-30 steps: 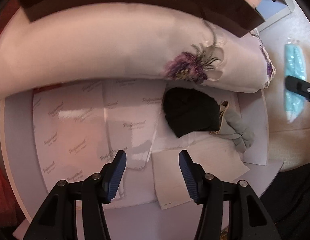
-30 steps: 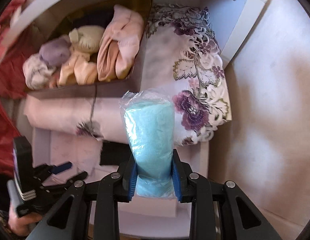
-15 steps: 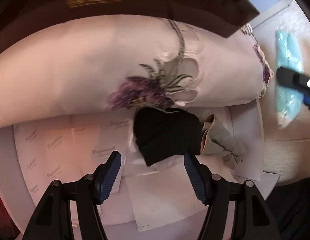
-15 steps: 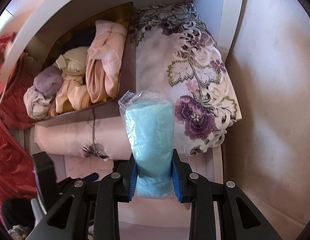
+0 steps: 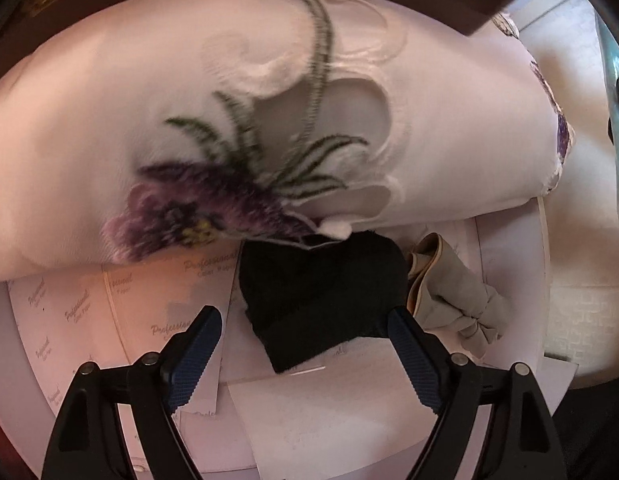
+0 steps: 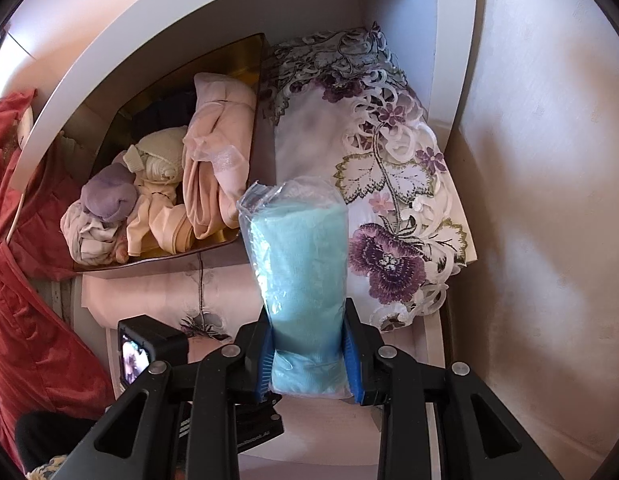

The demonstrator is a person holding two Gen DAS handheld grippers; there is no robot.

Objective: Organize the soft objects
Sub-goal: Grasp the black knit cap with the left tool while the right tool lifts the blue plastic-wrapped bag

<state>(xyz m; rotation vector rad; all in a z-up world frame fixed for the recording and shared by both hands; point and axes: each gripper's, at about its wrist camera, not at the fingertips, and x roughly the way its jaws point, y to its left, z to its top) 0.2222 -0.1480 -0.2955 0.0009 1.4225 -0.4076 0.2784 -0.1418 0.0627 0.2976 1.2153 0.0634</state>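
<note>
Our left gripper (image 5: pixel 305 330) is spread wide, the black cloth (image 5: pixel 321 300) lying between its tips toward twelve o'clock, its bulk running nine to three. Our right gripper (image 6: pixel 309 354) pinches the bagged blue towel (image 6: pixel 301 264), pointing twelve.

Pale linens, purple blooms, one turquoise roll

We see a turquoise towel (image 6: pixel 301 280) in clear wrap, white embroidered cloth (image 6: pixel 373 184) with purple flowers and green-edged leaves, a black garment (image 5: pixel 321 296) beside a grey-beige one (image 5: pixel 453 300), peach, cream and lilac pieces in a brown tray (image 6: pixel 245 56), and red fabric (image 6: pixel 25 280).
</note>
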